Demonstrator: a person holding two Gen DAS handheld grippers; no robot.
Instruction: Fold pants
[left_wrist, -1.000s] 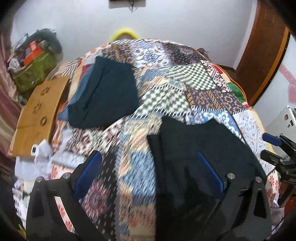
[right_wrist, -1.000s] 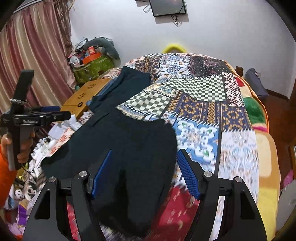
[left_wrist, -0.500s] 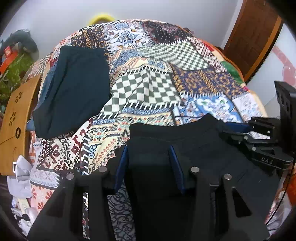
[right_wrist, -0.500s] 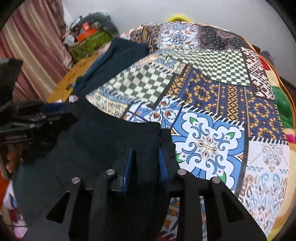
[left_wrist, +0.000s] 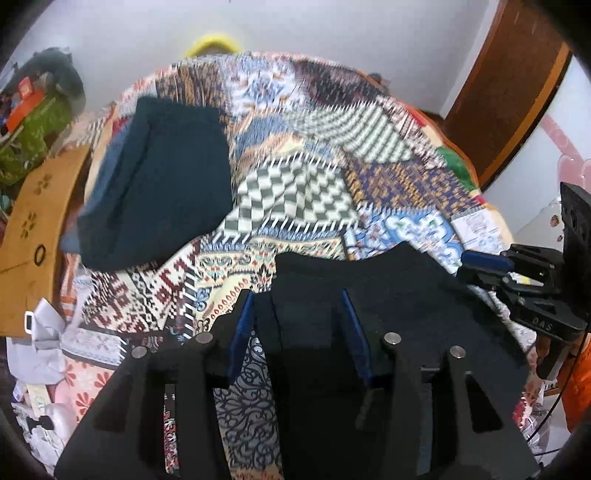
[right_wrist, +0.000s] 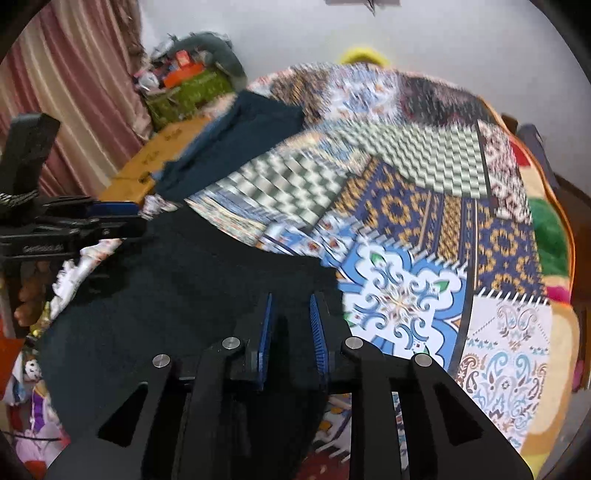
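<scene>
Landmark: the patchwork bedspread that covers the bed, all places below given from it
Black pants: lie spread on the near part of the bedspread, their far edge crossing the patterned patches, cloth lifted slightly where both tools take it
Left gripper: at the pants' left near corner, blue pads drawn in on either side of a black fold; jaws clenched on the black pants
Right gripper: at the pants' right near corner beside the blue and white medallion patch of the bedspread; jaws pinched close with a ridge of the black cloth between the pads
Right tool seen from the left camera: at the bedspread's right edge, touching the pants' far right corner
Dark teal garment: folded, on the far left part of the bedspread, well apart from the pants
Wooden board: just off the bedspread's left edge
Green bag: past the far left corner, beside the pink curtain
Brown door: beyond the bedspread's far right side
Sharpness: both views smeared, fine detail of the patches unclear
</scene>
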